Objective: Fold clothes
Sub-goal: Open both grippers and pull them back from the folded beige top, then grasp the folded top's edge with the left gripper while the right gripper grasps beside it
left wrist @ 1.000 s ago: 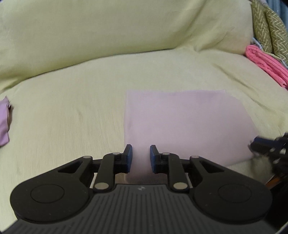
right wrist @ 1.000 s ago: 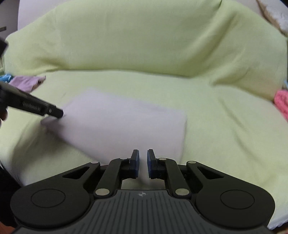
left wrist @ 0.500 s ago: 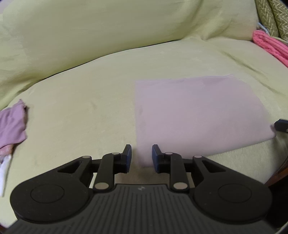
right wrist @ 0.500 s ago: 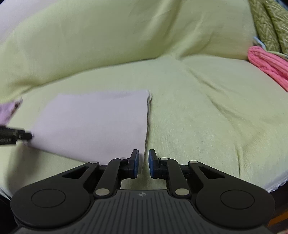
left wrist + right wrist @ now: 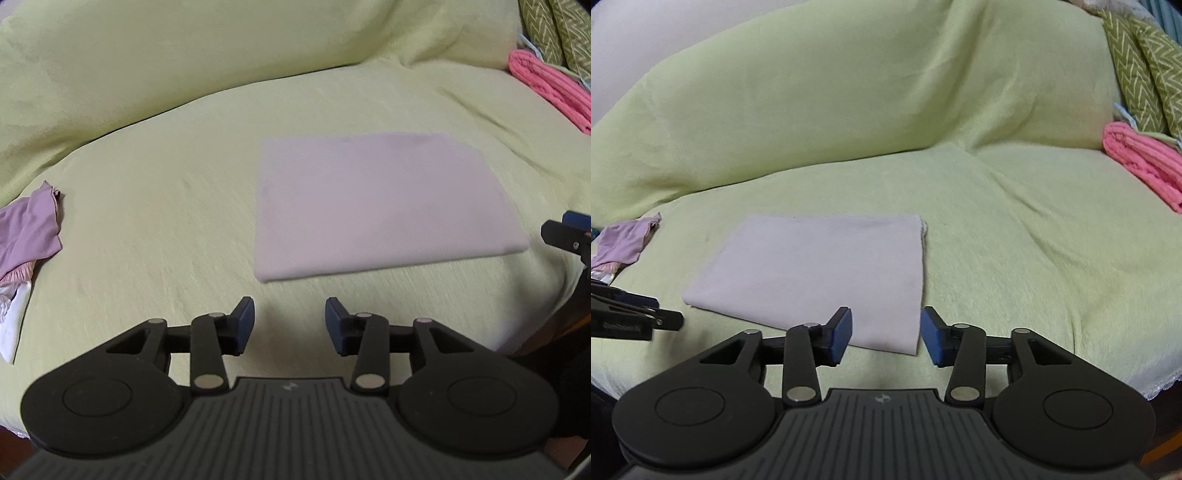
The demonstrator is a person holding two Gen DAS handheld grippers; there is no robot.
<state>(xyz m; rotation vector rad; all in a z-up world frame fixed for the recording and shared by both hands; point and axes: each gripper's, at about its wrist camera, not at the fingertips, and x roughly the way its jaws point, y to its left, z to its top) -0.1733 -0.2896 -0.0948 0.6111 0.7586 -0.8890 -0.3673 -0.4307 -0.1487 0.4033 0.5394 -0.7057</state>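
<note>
A pale lilac cloth (image 5: 380, 206) (image 5: 820, 280) lies folded flat as a rectangle on the green-covered sofa seat (image 5: 155, 229). My left gripper (image 5: 290, 314) hovers just short of the cloth's near left corner. Its jaws are opening and nothing is between them. My right gripper (image 5: 886, 328) hangs over the near right corner, also opening. That corner shows in the gap, but the pads do not touch it. Each gripper appears at the edge of the other's view: the right gripper (image 5: 569, 232) and the left gripper (image 5: 639, 317).
A crumpled purple garment (image 5: 29, 229) (image 5: 628, 240) with white and pink pieces lies at the seat's left end. A folded pink towel (image 5: 546, 92) (image 5: 1141, 162) and green zigzag cushions (image 5: 1137, 66) sit at the right end. The backrest (image 5: 849, 92) rises behind.
Both grippers have drawn back from the cloth's near edge and their jaws have spread from a narrow gap to a wide one. The cloth stays flat on the seat.
</note>
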